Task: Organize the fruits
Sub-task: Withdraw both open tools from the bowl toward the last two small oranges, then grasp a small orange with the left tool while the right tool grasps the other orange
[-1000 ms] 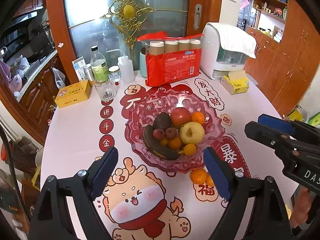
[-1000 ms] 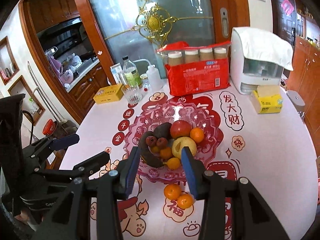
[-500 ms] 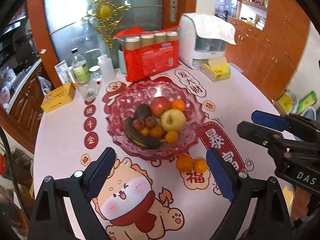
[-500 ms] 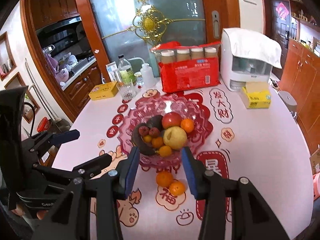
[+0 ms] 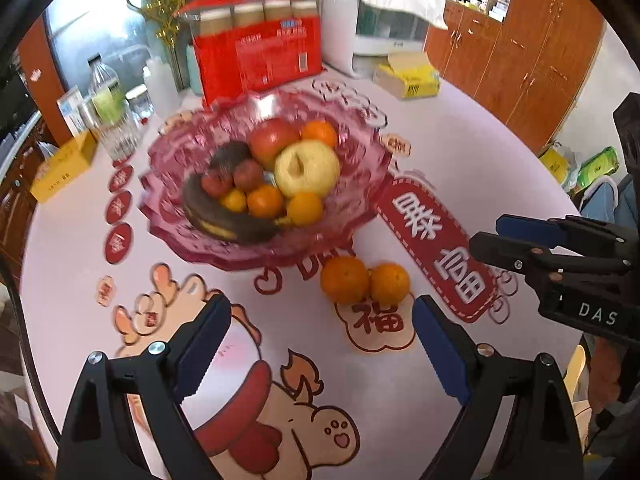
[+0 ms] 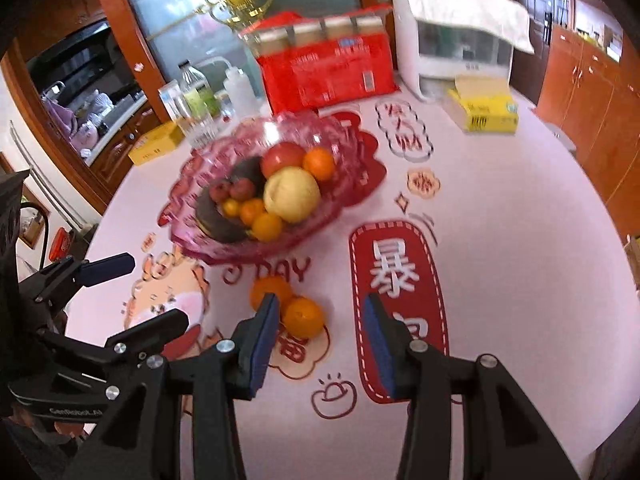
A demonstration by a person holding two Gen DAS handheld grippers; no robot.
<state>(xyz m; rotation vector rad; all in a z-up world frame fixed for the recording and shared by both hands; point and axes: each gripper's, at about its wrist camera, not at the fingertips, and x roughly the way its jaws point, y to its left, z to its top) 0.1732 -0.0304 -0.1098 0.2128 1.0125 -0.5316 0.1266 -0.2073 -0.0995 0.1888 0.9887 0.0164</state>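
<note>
A pink glass fruit bowl [image 5: 360,184] [image 6: 192,216] holds an apple, a pear, a dark banana, small red fruits and several oranges. Two loose oranges [image 5: 344,278] [image 5: 389,283] lie side by side on the printed tablecloth just in front of the bowl. They show in the right wrist view too [image 6: 274,290] [image 6: 303,317]. My left gripper [image 5: 320,320] hangs open and wide above the cloth, short of the oranges, with nothing between its jaws. My right gripper [image 6: 320,312] is open at a narrower gap; the nearer orange lies just beyond its left finger, untouched.
At the back stand a red pack of jars [image 5: 256,52], a white appliance [image 5: 376,32], a yellow tissue box [image 5: 408,80], bottles and a glass [image 5: 120,136], and a yellow tin [image 5: 64,164]. The round table's edge [image 6: 600,360] curves at the right.
Both grippers have come down and closer to the table, so the bowl and the two loose oranges look larger and nearer. The jaw gaps look unchanged.
</note>
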